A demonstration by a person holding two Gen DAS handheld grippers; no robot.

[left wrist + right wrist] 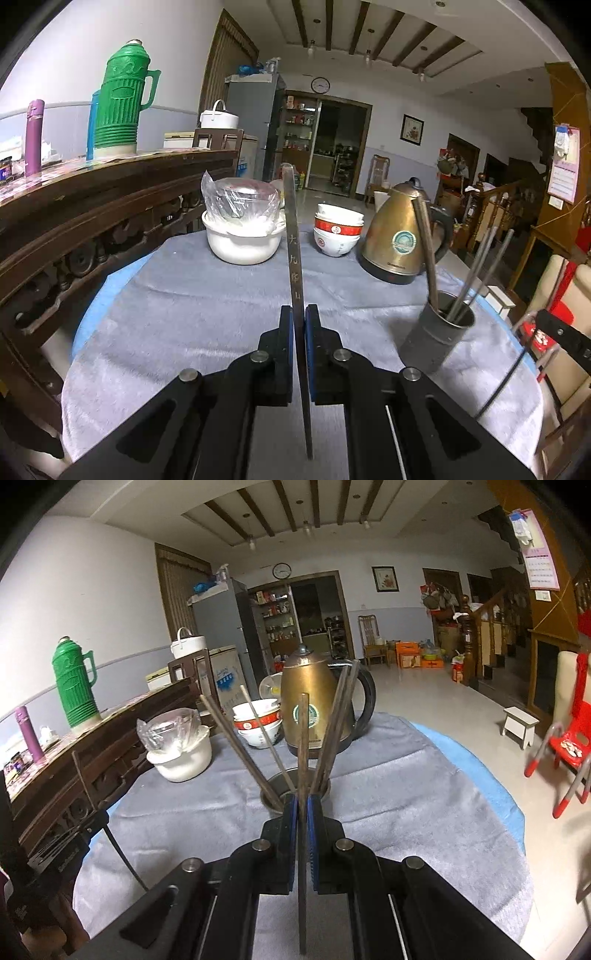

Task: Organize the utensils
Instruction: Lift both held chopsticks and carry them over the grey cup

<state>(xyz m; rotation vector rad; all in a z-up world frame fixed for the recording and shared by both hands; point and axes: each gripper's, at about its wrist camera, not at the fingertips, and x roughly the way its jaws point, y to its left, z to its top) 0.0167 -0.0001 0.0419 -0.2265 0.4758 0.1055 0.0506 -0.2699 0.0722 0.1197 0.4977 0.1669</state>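
Grey cloth (184,295) over round table (110,273).

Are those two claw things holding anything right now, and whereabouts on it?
Yes. The left gripper pinches a metal chopstick low on its length. The right gripper pinches a dark wooden chopstick around its middle.

A metal chopstick (296,236) with engraved characters stands upright, clamped in the left gripper (299,314). A dark wooden chopstick (303,738) stands clamped in the right gripper (303,801), the grey chopstick holder (295,788) just beyond.
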